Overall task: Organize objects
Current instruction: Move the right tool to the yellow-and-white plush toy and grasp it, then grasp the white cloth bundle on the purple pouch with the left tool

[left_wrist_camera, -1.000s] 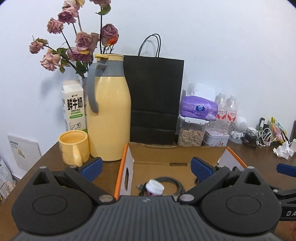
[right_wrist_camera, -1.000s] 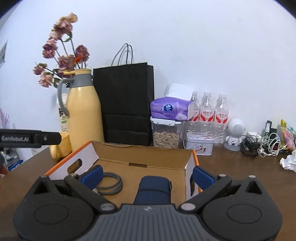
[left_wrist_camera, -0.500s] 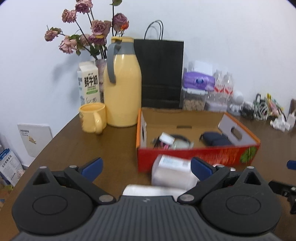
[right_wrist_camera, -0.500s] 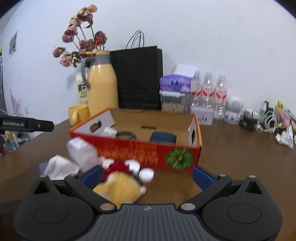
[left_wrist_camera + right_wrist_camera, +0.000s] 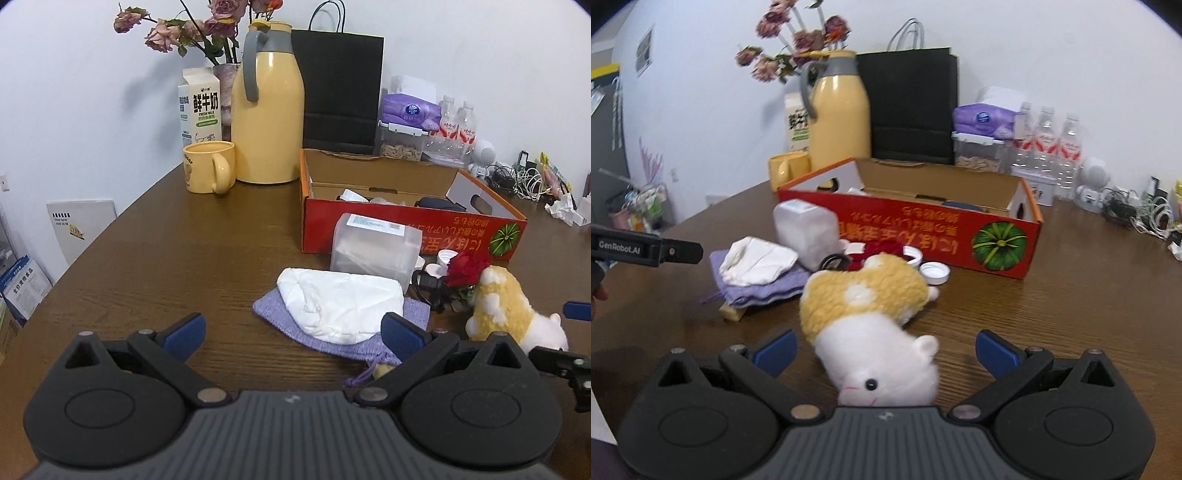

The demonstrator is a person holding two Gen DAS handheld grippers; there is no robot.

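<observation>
An open red cardboard box stands mid-table with a few items inside. In front of it lie a translucent plastic container, a white cloth on a purple knitted pouch, a red rose, white bottle caps and a yellow-and-white plush toy. My left gripper is open, just short of the cloth and pouch. My right gripper is open, its fingers either side of the plush toy's white head.
At the back stand a yellow thermos, yellow mug, milk carton, black paper bag, tissue pack on a seed jar, water bottles and tangled cables. The table's left edge drops to stacked papers.
Both grippers have pulled back from over the box toward the table's near side and lowered. The loose items in front of the box have come into view.
</observation>
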